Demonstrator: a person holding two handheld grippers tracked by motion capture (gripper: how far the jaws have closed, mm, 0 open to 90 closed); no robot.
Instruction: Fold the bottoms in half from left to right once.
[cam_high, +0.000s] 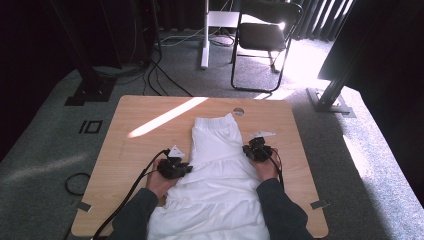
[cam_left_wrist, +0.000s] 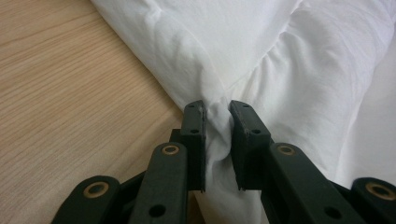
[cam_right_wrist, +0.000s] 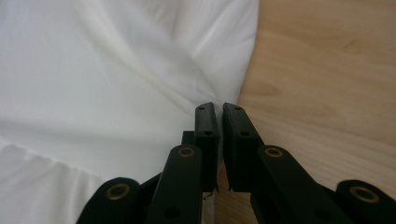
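Hard daylight enters from the upper right of the high view, blowing out the carpet (cam_high: 305, 60) beside the folding chair (cam_high: 265, 35). A narrow sunlit stripe (cam_high: 167, 116) slants across the bench (cam_high: 130, 150). Room edges left and right fall to near black. High view soft, low in detail. White garment (cam_high: 220, 170) bright, folds faint. Gripper views evenly lit; cloth (cam_left_wrist: 280, 60) near overexposed, black jaws crisp, wood grain (cam_right_wrist: 327, 70) slightly soft.
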